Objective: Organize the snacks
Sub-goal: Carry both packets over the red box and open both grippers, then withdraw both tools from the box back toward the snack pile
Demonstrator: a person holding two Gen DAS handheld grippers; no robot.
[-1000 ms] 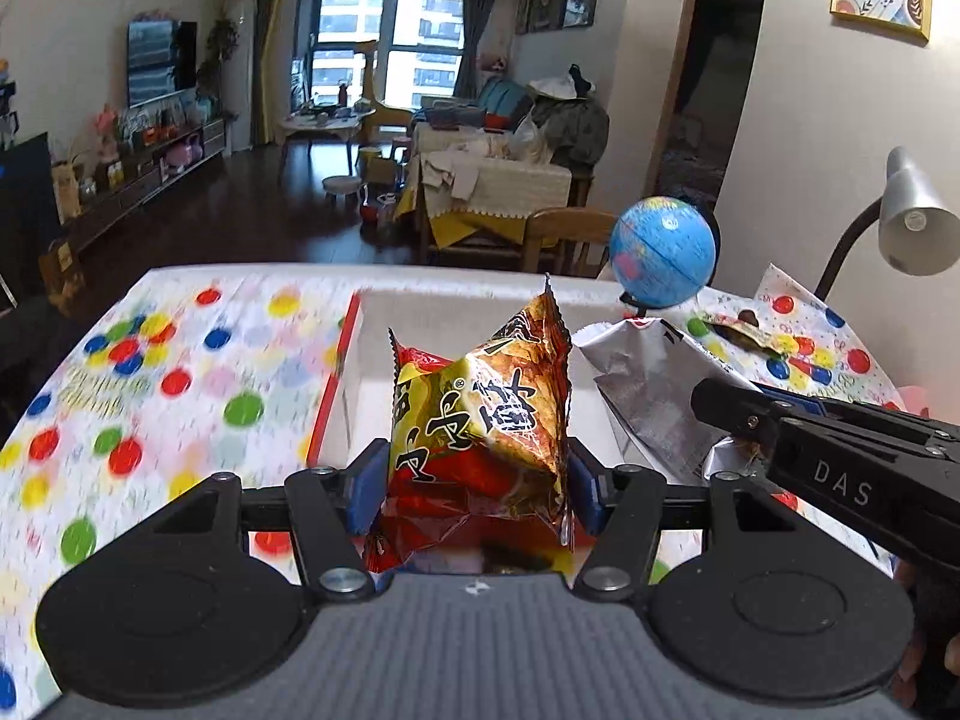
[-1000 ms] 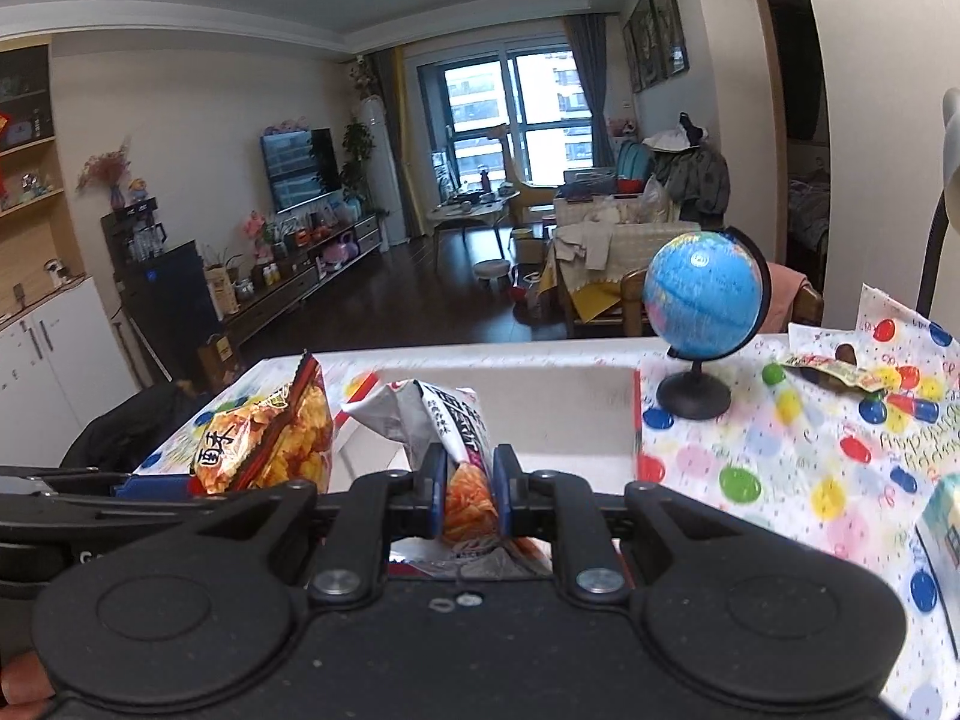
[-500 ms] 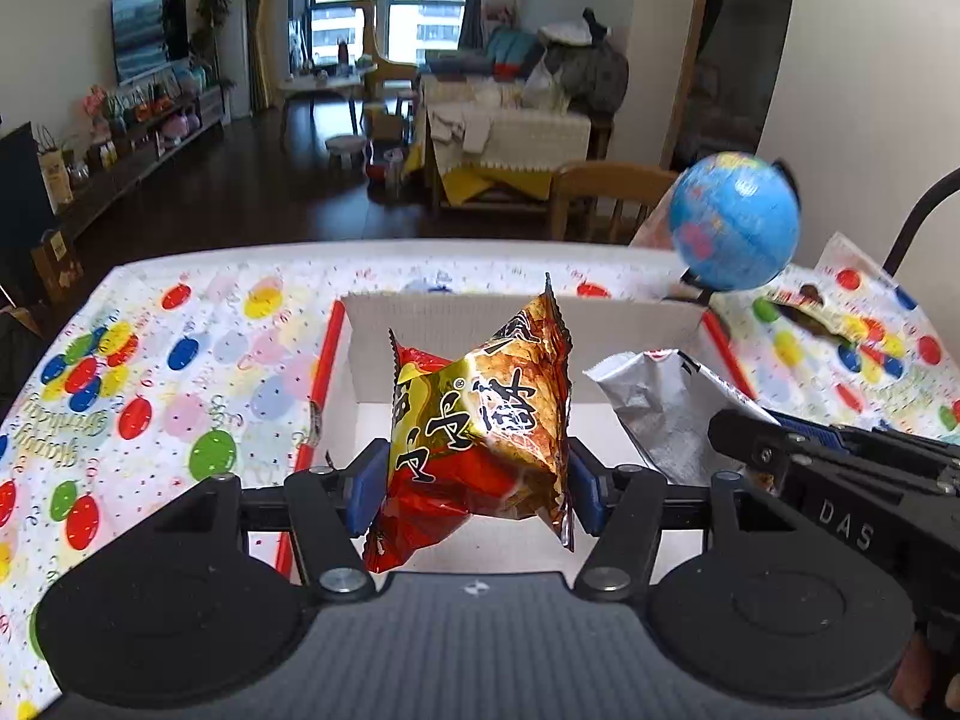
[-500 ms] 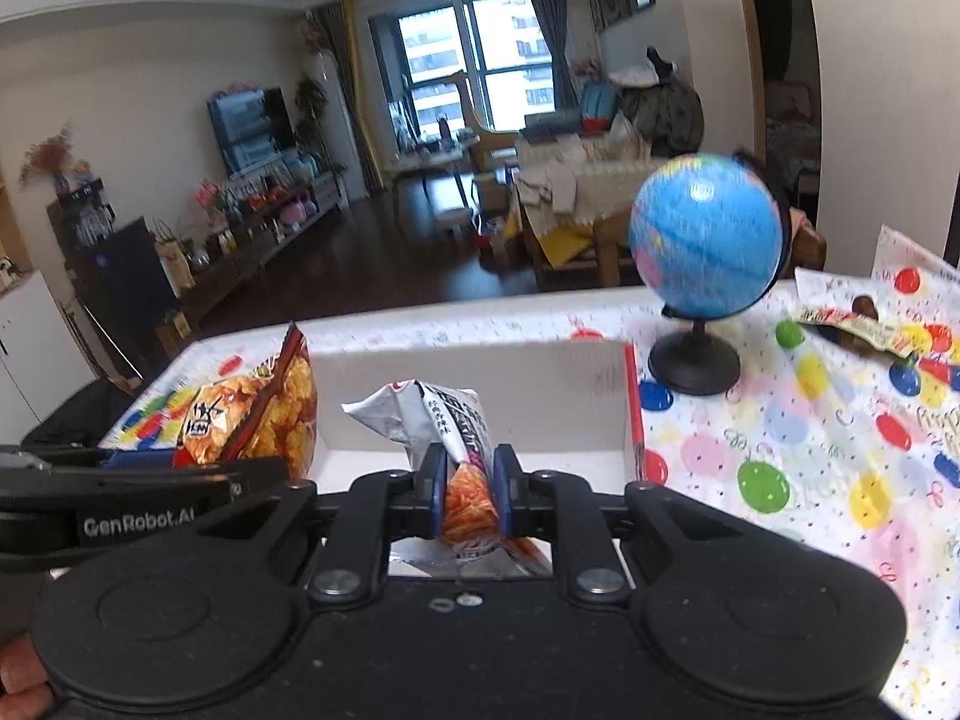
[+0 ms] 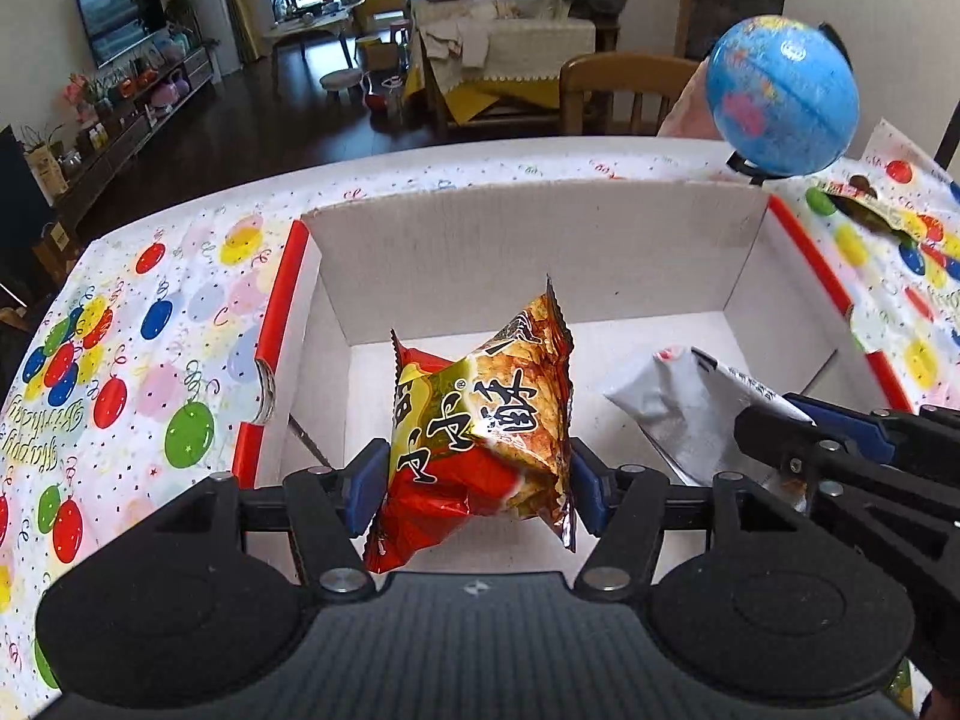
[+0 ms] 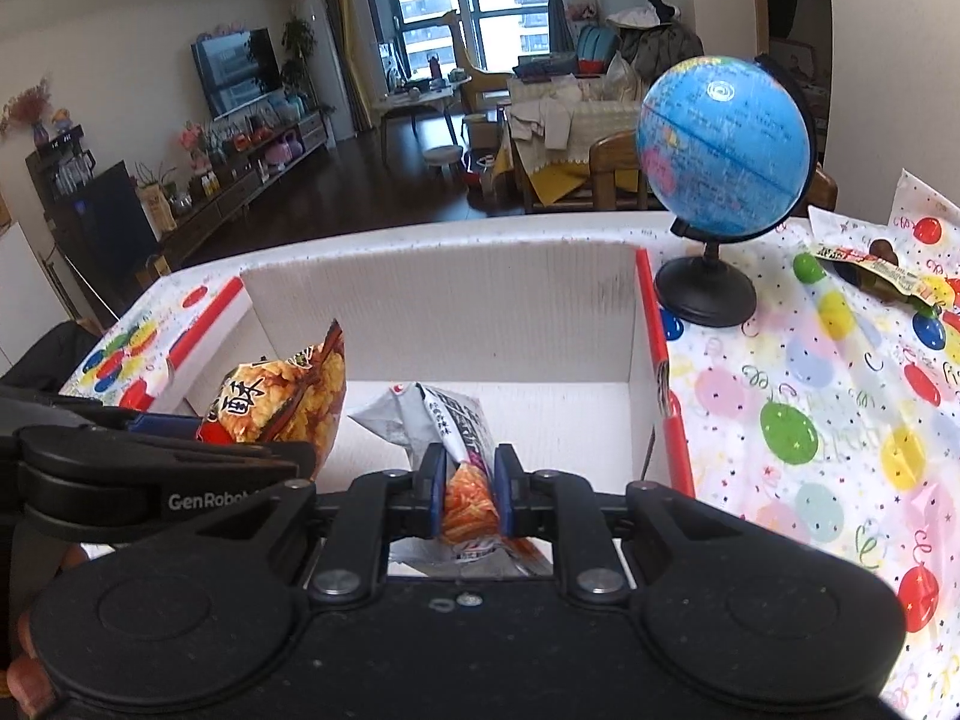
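A red and gold snack bag (image 5: 480, 420) hangs between the blue pads of my left gripper (image 5: 474, 489), low inside the white cardboard box (image 5: 528, 252). Those jaws are opening, with the pads still against the bag's sides. My right gripper (image 6: 470, 492) is shut on a silver snack bag (image 6: 438, 420) with an orange print, held over the box floor to the right of the first bag. The left wrist view shows the silver bag (image 5: 678, 402) at the right. In the right wrist view the red and gold bag (image 6: 282, 396) is at the left.
The box has red-edged flaps (image 5: 282, 312) and sits on a balloon-print tablecloth (image 6: 810, 420). A blue globe (image 6: 723, 150) on a black stand is by its far right corner. A loose wrapper (image 6: 876, 270) lies right of the globe. A wooden chair (image 5: 624, 90) stands behind the table.
Both grippers have sunk forward into the box with their bags. The box walls now fill more of each view, and the globe looms closer.
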